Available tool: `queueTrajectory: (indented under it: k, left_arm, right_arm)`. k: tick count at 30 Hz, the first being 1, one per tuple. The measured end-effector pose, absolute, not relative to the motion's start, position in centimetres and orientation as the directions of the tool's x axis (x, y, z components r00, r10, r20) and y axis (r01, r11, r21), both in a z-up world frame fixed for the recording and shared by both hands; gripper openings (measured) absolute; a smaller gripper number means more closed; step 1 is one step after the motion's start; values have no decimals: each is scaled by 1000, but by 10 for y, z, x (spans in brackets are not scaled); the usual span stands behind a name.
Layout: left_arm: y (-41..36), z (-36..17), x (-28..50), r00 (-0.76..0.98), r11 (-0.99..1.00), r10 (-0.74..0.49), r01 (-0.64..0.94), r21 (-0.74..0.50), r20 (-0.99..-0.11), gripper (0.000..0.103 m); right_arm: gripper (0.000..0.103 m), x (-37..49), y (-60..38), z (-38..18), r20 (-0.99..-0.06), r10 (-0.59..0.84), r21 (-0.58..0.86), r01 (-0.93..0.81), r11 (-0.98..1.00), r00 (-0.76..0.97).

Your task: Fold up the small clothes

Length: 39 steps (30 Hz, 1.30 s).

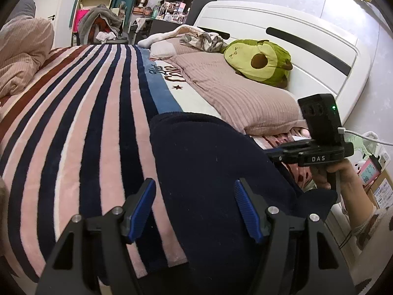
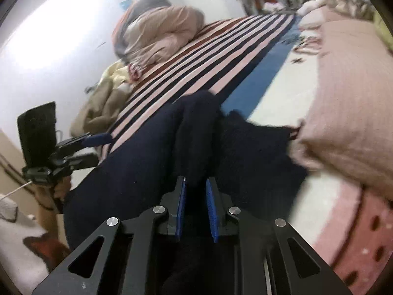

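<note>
A dark navy garment [image 1: 216, 172] lies on the striped bedspread [image 1: 73, 123] near the bed's edge. My left gripper [image 1: 195, 189] is open, its blue pads [image 1: 145, 206] spread wide just above the garment's near left part. In the right wrist view the same garment [image 2: 147, 162] is bunched into a raised fold. My right gripper [image 2: 195, 186] is shut on that fold and lifts it a little. The right gripper also shows in the left wrist view [image 1: 277, 153] at the garment's right edge. The left gripper shows in the right wrist view [image 2: 98, 139] at far left.
A pink ribbed pillow [image 1: 235, 93] and an avocado plush [image 1: 260, 61] lie by the white headboard [image 1: 294, 41]. A bundled beige duvet [image 1: 22, 54] sits at the far side. Beyond the bed stand cluttered shelves and a chair [image 1: 100, 24] with clothes.
</note>
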State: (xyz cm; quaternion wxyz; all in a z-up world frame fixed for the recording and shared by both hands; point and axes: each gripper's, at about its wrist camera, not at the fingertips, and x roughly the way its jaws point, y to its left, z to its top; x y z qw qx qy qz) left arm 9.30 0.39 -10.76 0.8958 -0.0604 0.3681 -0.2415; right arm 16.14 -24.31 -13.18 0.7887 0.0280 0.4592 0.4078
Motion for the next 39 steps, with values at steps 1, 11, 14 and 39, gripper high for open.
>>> queueTrajectory:
  k: [1,11,14,39]
  left_arm:
    - [4,-108,93,612,876,-477,388,-286,-631,62]
    - [3,-117,100,594,874,-480,388,-294,-645,62]
    - [2,-118,100,594,871,-486,388,-300,-642,62]
    - [3,-121,103,531,824,-564,416,-385,-632,66]
  right_arm:
    - [21,164,-242,-135,-686,692,453,-613,647,223]
    - [46,173,-235,-146,-606,792,606,-602,521,75]
    - [8,168,-229,-141,-639,758,525,-647,553,129]
    - [14,178,-297,-117,-758,431,210,-441,872,490]
